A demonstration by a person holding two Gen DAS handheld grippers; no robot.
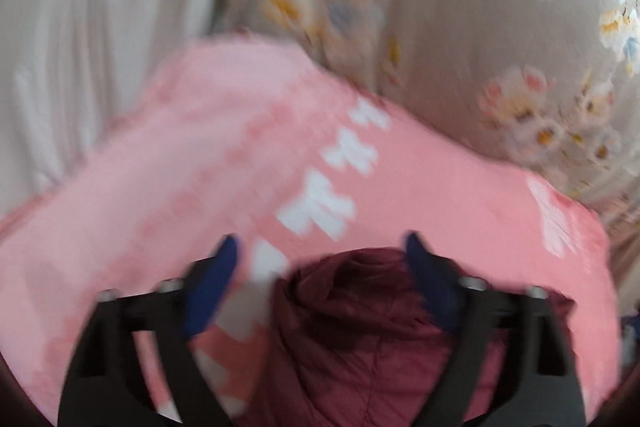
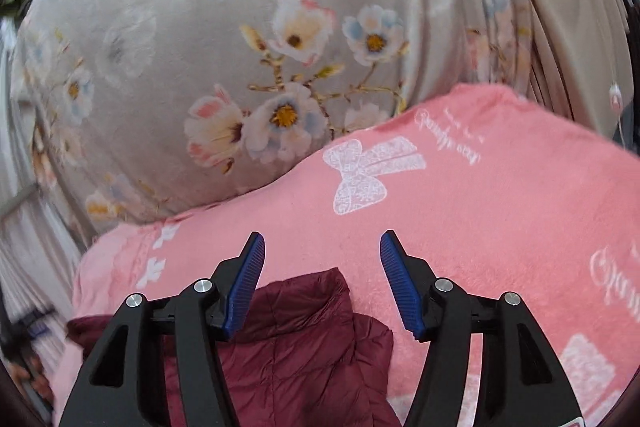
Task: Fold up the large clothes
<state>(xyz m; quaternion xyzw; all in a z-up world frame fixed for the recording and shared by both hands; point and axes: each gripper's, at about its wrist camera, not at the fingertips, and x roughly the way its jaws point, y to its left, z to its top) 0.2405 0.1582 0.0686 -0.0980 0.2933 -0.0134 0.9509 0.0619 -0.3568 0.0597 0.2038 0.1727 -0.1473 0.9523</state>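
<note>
the dark maroon quilted puffer jacket [image 2: 296, 347] is lying on a pink fleece blanket printed with white bows and script lettering [image 2: 480, 219], which is covering the work surface. behind the blanket, a grey plush cover with a pale floral print [image 2: 168, 67] is rising as a rounded mound, and pleated pale curtains [image 1: 80, 27] are hanging at the far side.

right wrist view: the right gripper [image 2: 322, 267] is hovering just above the jacket with its jaws spread wide and nothing between them. the ribbed blue pads [image 2: 250, 279] are showing clean, and one corner of the jacket is pointing up into the gap between the two fingers. the rest of the garment is spreading down and to the left beneath the black finger frames. whether the left finger is touching the fabric cannot be told.

left wrist view: this view is blurred throughout. the left gripper [image 1: 320, 263] is likewise standing released, jaws apart, with a bunched, rounded part of the same jacket [image 1: 360, 327] sitting between and below the blue pads [image 1: 212, 287]. contact between the pads and the fabric cannot be confirmed. the white bow prints on the blanket [image 1: 180, 147] are running away in a line ahead of the fingers.
</note>
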